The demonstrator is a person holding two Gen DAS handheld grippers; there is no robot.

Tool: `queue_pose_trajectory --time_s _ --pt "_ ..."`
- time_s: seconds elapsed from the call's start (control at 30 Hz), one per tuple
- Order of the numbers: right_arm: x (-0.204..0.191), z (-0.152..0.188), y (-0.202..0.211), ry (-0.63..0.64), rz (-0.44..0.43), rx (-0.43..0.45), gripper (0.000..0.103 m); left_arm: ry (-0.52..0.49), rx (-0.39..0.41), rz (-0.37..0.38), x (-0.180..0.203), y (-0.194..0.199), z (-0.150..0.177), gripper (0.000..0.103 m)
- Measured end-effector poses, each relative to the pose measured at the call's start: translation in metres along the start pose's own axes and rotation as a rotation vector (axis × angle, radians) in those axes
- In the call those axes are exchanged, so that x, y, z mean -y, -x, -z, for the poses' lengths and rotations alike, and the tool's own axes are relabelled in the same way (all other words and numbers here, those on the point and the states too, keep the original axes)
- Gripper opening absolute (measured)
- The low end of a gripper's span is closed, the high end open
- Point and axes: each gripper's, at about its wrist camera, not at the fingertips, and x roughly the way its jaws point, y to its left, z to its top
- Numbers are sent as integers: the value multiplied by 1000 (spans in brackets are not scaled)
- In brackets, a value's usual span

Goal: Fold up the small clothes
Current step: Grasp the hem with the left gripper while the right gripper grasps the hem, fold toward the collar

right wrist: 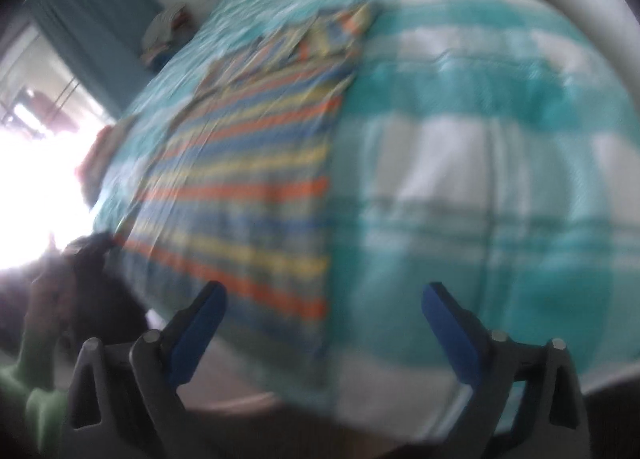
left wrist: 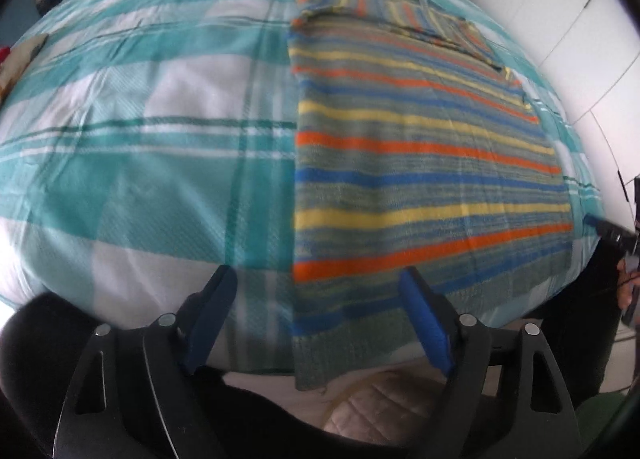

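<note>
Striped knit garment [left wrist: 420, 163], orange, yellow, blue and grey-green bands, lying flat on the bed [left wrist: 152, 139] over a teal-and-white checked cover, right of centre in the left wrist view. Far end looking folded over, stripes there running crosswise. Near hem hanging slightly over the bed edge. Left gripper [left wrist: 316, 311] hovering above that near edge, blue-padded fingers [left wrist: 428, 323] spread wide, nothing between them, left corner of the hem lying roughly midway below. Right gripper [left wrist: 616, 235] poking in at the right border, by the garment's right edge; state not readable from here. White cabinet doors [left wrist: 560, 19] showing behind the bed.

Blurring heavily in the right wrist view. Same garment [right wrist: 248, 179] lying left of centre on the bed [right wrist: 480, 159], folded end far. Right gripper [right wrist: 324, 323] hanging over the near bed edge, fingers [right wrist: 448, 331] spread apart and empty, garment's right edge running between them below. Bright window [right wrist: 32, 163] glaring at left, teal curtain [right wrist: 92, 7] beside it.
</note>
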Motion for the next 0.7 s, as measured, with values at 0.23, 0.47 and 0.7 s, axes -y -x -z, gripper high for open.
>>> queue_pose_trajectory --time_s 0.23,0.47,0.7 --pt "-12 18 -48 14 76 -129 6 -20 -68 81 2 -11 6 5" --pt "-11 -16 -2 -105 -205 19 5 107 47 303 -29 28 -22 3" --pt "5 -131 -5 -120 -240 285 5 158 238 370 -54 28 -132 3"
